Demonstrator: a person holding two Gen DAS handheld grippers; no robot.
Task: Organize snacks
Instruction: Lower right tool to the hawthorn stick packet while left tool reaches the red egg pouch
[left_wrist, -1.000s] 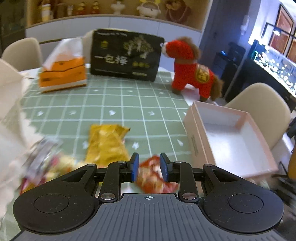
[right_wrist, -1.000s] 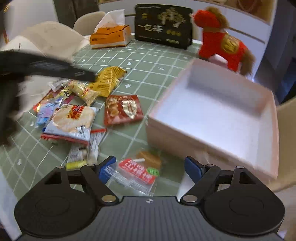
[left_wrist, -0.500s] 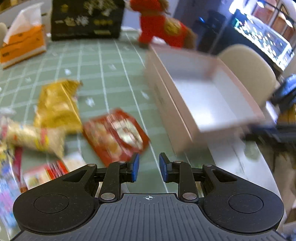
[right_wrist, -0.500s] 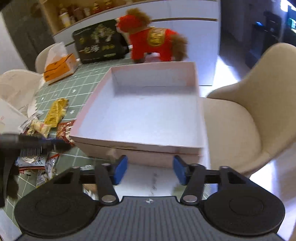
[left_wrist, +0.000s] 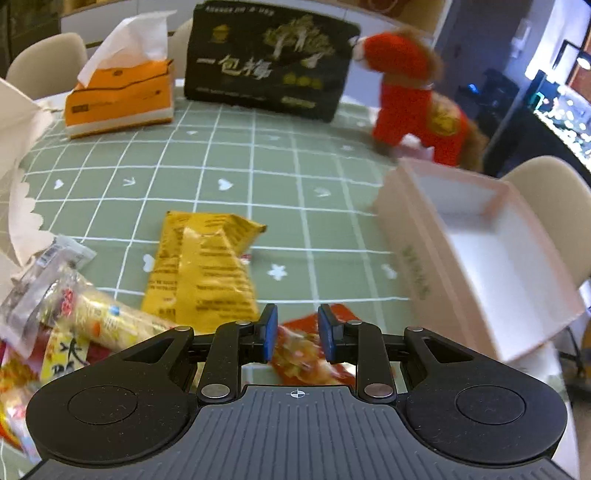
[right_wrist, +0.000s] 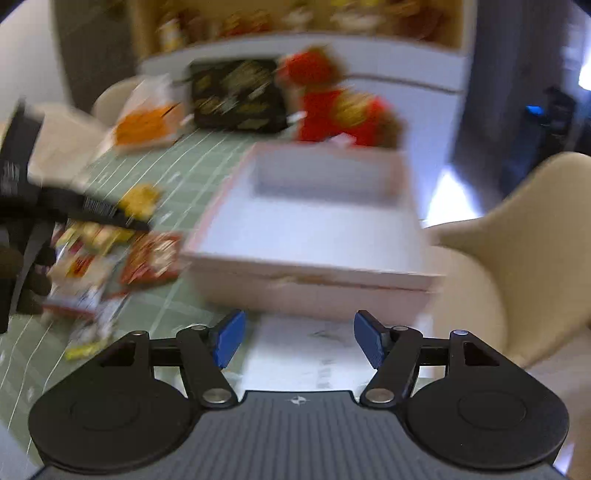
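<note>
Left tongs (left_wrist: 297, 332) narrow, poised over the red snack packet (left_wrist: 310, 347); right tongs (right_wrist: 297, 341) opening, empty, before the pink box (right_wrist: 310, 284).

A yellow snack packet (left_wrist: 207, 269) lies flat mid-tabletop. Just near of it, a red snack packet (left_wrist: 314, 347) — crinkled, also flat. To the left, a loose heap of mixed wrappers (left_wrist: 55, 317). Right of them all sits the pink box (left_wrist: 491, 258) — open, white inside, nothing in it.

Bright indoor light, heavy motion blur
</note>
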